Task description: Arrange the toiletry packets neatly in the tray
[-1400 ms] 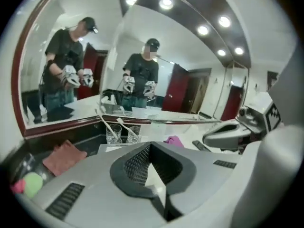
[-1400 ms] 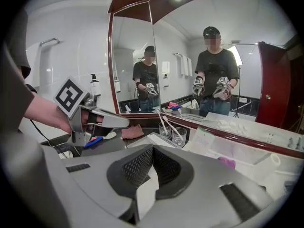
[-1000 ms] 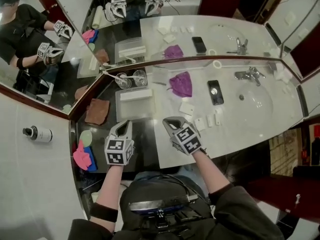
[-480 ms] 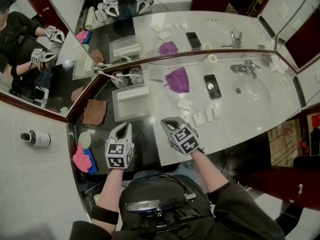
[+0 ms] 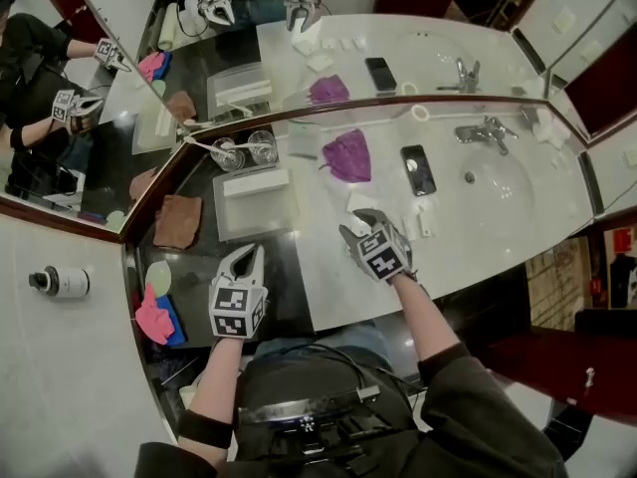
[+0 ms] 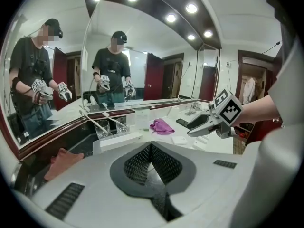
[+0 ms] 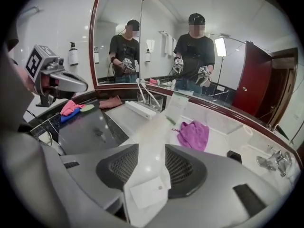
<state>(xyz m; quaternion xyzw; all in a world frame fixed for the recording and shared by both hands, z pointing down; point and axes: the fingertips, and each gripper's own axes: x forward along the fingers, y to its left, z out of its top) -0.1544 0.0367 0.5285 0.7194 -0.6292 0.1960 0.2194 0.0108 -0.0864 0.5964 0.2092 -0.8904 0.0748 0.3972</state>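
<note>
The left gripper [image 5: 244, 257] hovered over the dark counter [image 5: 289, 282], its jaws closed together with nothing between them. Just beyond it sat the clear tray [image 5: 254, 217], with a long white box [image 5: 256, 182] lying along its far side. To the right, over the white counter [image 5: 338, 277], the right gripper [image 5: 352, 229] pointed downward. Its jaws had just been opening and stood apart around a white toiletry packet [image 7: 146, 192] without pressing it. More packets [image 5: 426, 223] lay near it, outside the tray.

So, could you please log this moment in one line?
left tongs: shut, empty | right tongs: just opening, white packet between them, ungripped
</note>
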